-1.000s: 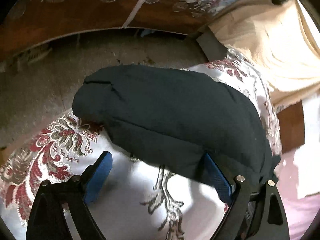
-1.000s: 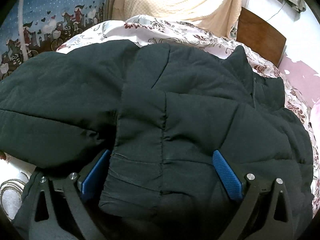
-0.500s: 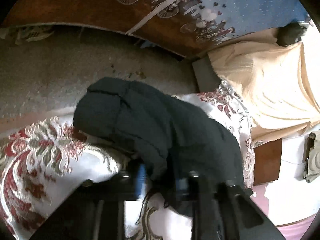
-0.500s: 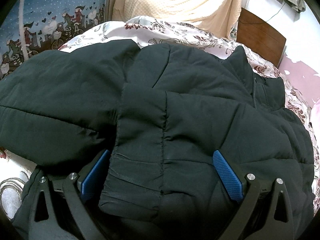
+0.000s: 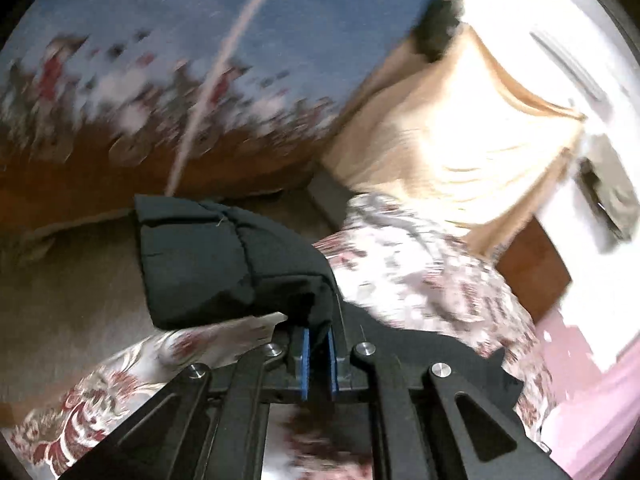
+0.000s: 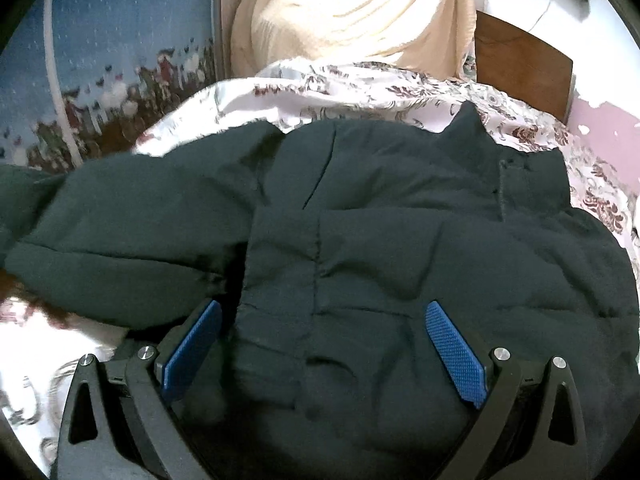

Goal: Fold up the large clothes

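No writing, label, brand or number can be read anywhere here. The dark jacket [image 6: 400, 240] shows only plain quilted fabric and seams, with no tag or logo in sight. The bedspread [image 6: 360, 92] carries a floral pattern, not letters. The blue hanging [image 6: 120, 40] along the bed's far left edge has small pictures of figures and hearts, blurred, and no words that I can make out. The blue pads [image 6: 456, 352] have a knurled texture only.
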Motion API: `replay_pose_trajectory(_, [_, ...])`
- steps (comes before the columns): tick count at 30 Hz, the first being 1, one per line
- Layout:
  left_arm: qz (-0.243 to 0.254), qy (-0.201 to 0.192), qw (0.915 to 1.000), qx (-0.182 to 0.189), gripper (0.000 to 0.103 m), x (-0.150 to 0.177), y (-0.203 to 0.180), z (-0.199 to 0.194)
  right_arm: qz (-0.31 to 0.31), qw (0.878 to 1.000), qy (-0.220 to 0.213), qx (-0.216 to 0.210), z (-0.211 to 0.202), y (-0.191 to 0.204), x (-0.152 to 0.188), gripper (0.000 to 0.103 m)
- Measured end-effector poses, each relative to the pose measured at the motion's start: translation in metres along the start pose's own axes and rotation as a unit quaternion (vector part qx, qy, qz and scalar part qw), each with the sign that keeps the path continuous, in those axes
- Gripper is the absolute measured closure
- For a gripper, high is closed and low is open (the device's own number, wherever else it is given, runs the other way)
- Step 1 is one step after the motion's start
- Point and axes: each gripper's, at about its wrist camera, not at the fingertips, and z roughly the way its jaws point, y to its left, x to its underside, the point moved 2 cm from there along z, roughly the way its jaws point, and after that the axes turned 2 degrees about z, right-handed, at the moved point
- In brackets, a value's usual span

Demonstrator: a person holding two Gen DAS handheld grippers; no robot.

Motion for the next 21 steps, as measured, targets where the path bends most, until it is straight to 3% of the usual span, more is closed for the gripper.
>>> replay_pose_trajectory(4, [0.071, -0.013, 0.9967, 0.038, 0.096, 0.000, -0.059, -0.013, 0.004, 1.000, -0.015, -0.010, -0.027, -0.016, -0.003, 0.003])
replay_pose_trajectory(9, [0.138, 0.000, 0.9868, 0.085, 0.097, 0.018, -0.127, -0.018, 0.016, 0.999, -0.033, -0.017, -0.057, -0.050, -0.011, 0.003])
replay_pose_trajectory(14, [0.196, 0.021, 0.9713, 0.133, 0.097, 0.047, -0.186, -0.019, 0.018, 0.999, -0.044, 0.007, -0.083, -0.091, -0.014, 0.003])
replay_pose_trajectory(21, [0.267, 0.066, 0.9427, 0.189, 0.097, 0.109, -0.264, -0.015, 0.046, 0.997, -0.052, 0.037, -0.114, -0.157, -0.006, 0.003])
